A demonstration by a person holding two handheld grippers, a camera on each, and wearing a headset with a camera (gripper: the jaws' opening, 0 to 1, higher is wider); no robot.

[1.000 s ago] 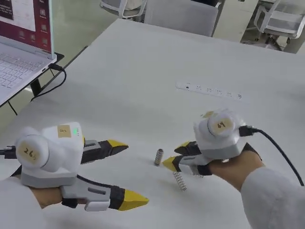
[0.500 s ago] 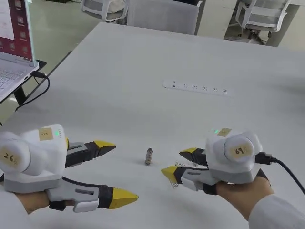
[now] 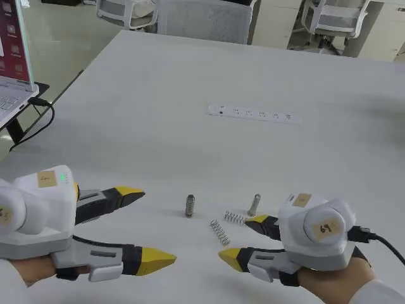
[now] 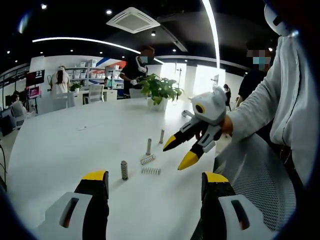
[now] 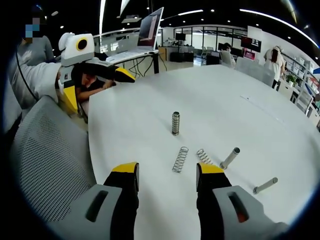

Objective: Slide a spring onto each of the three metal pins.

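A short metal pin with a spring on it (image 3: pixel 190 205) (image 5: pixel 175 123) (image 4: pixel 124 170) stands upright on the white table. Two loose springs (image 3: pixel 219 232) (image 3: pixel 235 218) lie just right of it. A bare pin (image 3: pixel 254 204) (image 5: pixel 230 158) stands beside them, and another bare pin (image 5: pixel 265 185) lies farther right. My right gripper (image 3: pixel 243 237) (image 5: pixel 167 168) is open and empty, just short of the loose springs. Left of the group, my left gripper (image 3: pixel 144 225) (image 4: pixel 155 176) is also open and empty, pointing at the sprung pin.
A white power strip (image 3: pixel 253 114) lies across the middle of the table. A laptop (image 3: pixel 9 69) and its black cable (image 3: pixel 38 120) sit off the left edge. Office chairs (image 3: pixel 202 19) stand at the far end.
My right gripper has drawn back toward the near edge, uncovering the two loose springs and a bare pin. The left gripper has barely moved. The head camera has shifted.
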